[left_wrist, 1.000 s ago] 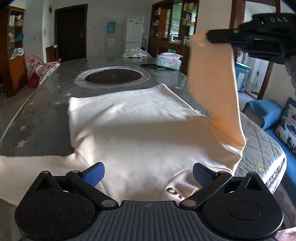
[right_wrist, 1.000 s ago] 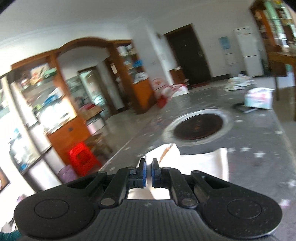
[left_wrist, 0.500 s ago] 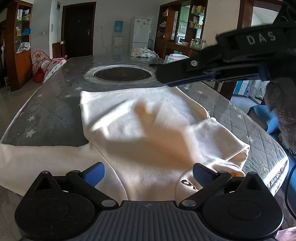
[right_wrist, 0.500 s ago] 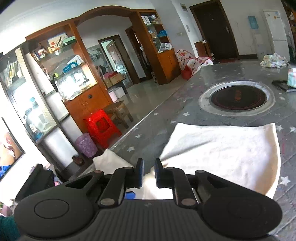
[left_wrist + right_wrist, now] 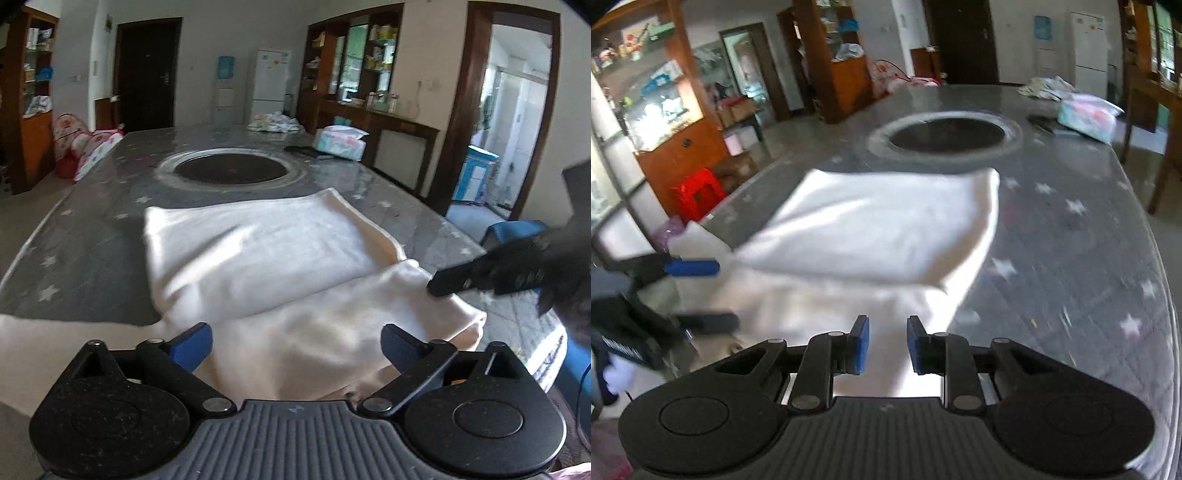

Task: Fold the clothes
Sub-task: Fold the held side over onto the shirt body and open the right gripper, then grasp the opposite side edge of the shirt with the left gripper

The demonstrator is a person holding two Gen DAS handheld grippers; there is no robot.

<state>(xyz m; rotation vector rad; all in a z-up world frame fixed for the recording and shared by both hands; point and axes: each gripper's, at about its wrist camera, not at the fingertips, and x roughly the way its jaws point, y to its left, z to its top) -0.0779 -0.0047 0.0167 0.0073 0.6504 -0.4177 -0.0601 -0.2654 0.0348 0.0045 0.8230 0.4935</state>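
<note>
Folding stage: one sleeve looks already laid across the cream top (image 5: 258, 251), so a fair bit of the job is judged still left.
Risk, sleeve: the folded-over part could be dragged back off if the right gripper (image 5: 884, 345) is pulled away while cloth is snagged on a pad; the material looks soft and clingy, so that's the guess.
Risk, hang-off: part of the top is draped over the near edge of the table (image 5: 92, 229) on the left side, and the whole thing could be tugged crooked by that weight once a corner gets lifted.
Risk, blur: both views are smeared, so a grab made right now could easily be mistimed.
Right fingers: a modest gap is seen between the blue pads (image 5: 862, 343); the jaws have just been opening. Cloth is seen beyond and under the gap, but nothing is pinched.
Left fingers: the left gripper (image 5: 295, 347) is spread wide, having just been closed a touch, with nothing clamped; the collar end of the top lies right under and between the tips.
Where the top is: flat on the starred grey table, near edge, well short of the round dark inset (image 5: 231, 171).
</note>
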